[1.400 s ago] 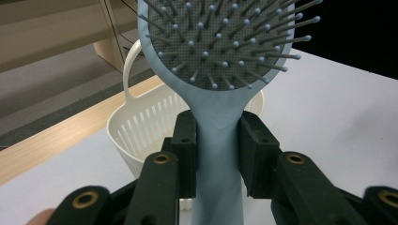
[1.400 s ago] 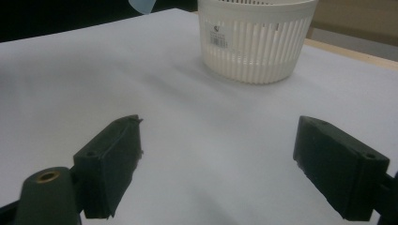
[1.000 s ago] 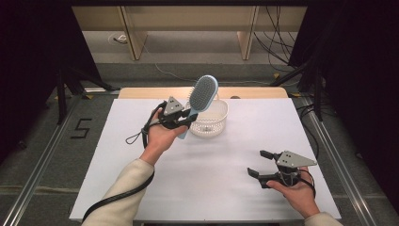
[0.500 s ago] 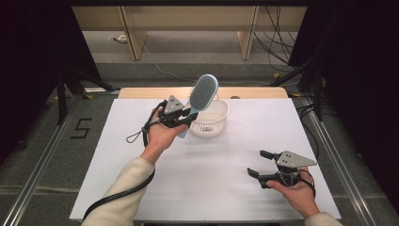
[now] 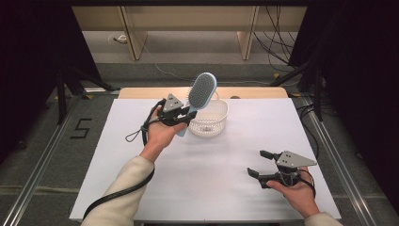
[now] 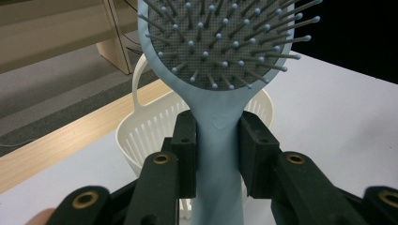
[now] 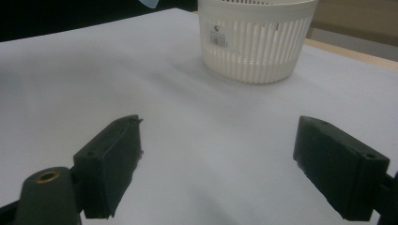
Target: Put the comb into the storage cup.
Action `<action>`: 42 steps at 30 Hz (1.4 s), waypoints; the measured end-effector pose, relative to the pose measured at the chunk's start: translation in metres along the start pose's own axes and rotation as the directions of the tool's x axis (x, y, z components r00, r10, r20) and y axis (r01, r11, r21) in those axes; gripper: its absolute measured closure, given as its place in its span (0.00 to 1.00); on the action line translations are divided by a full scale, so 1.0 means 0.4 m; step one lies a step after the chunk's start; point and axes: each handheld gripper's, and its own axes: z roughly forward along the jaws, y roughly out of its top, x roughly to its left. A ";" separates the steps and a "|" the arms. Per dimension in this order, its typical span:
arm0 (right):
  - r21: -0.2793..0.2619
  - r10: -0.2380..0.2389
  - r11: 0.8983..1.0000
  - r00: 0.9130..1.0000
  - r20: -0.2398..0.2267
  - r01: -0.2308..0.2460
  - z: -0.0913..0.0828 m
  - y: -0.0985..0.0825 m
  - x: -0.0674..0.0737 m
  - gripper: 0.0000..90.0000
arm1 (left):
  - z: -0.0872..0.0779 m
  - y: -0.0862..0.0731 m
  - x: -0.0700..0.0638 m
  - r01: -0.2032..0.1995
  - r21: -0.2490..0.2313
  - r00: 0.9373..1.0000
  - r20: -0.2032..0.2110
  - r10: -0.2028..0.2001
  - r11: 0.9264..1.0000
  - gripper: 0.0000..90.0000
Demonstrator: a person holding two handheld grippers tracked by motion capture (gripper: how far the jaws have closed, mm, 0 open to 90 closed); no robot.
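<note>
Grey floor [image 5: 42, 155], wooden shelving [image 5: 188, 23], dark surrounds.

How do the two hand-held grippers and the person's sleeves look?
Both hand-held grippers are black, each with two blocky jaws with flat pads and brass-coloured rivets at the joints. The left hand-held gripper and the right hand-held gripper each carry a grey three-cornered plate on top. A black cable trails along the left forearm. The sleeves are cream-coloured.

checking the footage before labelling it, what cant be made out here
- Hairbrush: top of its head cut off by the left gripper view's upper edge; handle end hidden behind the left tongs.
- Basket inside: hidden by its wall in the right gripper view, by the brush elsewhere.
- Basket label: print too small.
</note>
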 end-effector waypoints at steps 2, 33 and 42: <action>0.000 0.001 1.000 1.000 -0.001 -0.001 0.000 0.000 0.000 0.18 | 0.001 0.000 0.001 0.004 -0.001 1.000 -0.001 -0.004 1.000 0.78; -0.002 0.003 1.000 1.000 -0.002 -0.003 0.000 0.000 0.000 0.18 | 0.015 0.026 0.006 0.001 -0.020 1.000 -0.013 -0.002 1.000 0.78; -0.001 0.002 1.000 1.000 -0.002 -0.002 -0.001 0.000 0.000 0.18 | 0.019 0.032 0.004 0.009 -0.019 1.000 -0.009 -0.009 1.000 0.78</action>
